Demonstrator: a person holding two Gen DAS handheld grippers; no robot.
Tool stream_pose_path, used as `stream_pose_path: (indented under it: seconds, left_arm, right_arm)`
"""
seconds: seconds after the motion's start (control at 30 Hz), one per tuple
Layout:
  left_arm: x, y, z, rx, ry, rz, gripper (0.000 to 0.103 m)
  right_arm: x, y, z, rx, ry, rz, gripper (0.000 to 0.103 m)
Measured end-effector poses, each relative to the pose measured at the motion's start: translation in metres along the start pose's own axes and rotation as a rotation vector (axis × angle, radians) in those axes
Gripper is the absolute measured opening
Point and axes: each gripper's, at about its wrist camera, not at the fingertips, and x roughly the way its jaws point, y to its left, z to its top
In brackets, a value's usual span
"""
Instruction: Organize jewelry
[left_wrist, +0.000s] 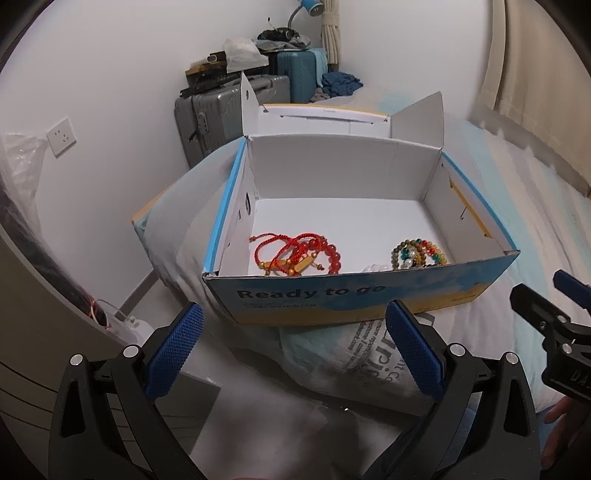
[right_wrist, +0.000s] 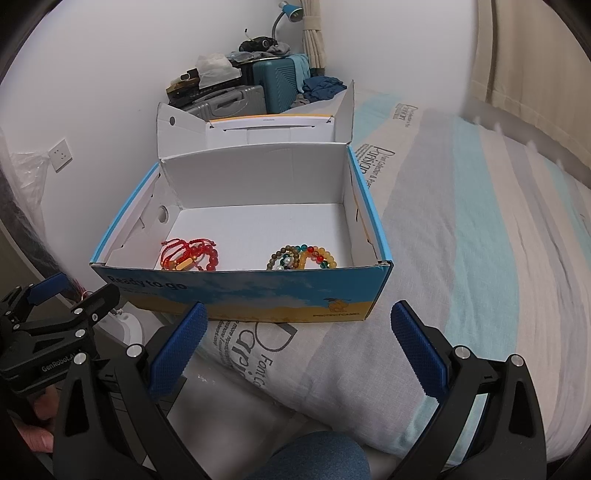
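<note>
Although both grippers hung short of the shoe box (right_wrist: 258, 295), neither had anything between its fingers: the left gripper (left_wrist: 295, 347) and the right gripper (right_wrist: 299, 350) each stood with fingers spread wide, empty.

The box sat on the bed (right_wrist: 480, 258), lid flap thrown back toward the wall, its printed front wall facing both tools. Inside, two heaps of jewelry lay against that near wall. The red bracelets (right_wrist: 190, 254), cords tangled with beads, occupied the near left corner of the box floor. The mixed bead bracelets (right_wrist: 303, 256), amber, green and brown, lay toward the near right, well apart from the red heap. In the left wrist view a pale, clear piece (left_wrist: 376, 267) peeked over the wall between them; what it was could not be told.

Both heaps lay forward of the fingers and below the box's rim, so any reach would probably have had to rise over the front wall and drop in. The left gripper seemed better lined up with the red heap, the right with the mixed beads.

Suitcases (right_wrist: 258, 88) stood beyond the box at the wall, clear of the way. A knee in blue cloth (right_wrist: 314, 454) showed beneath the right gripper.
</note>
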Motion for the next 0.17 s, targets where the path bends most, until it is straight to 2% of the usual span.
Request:
stream_pose_path:
  seconds: [0.17]
  left_arm:
    - [0.0012, -0.0023, 0.0000, 0.003, 0.004, -0.008, 0.097]
  right_arm:
    - [0.0008, -0.0007, 0.0003, 0.005, -0.001, -0.004, 0.096]
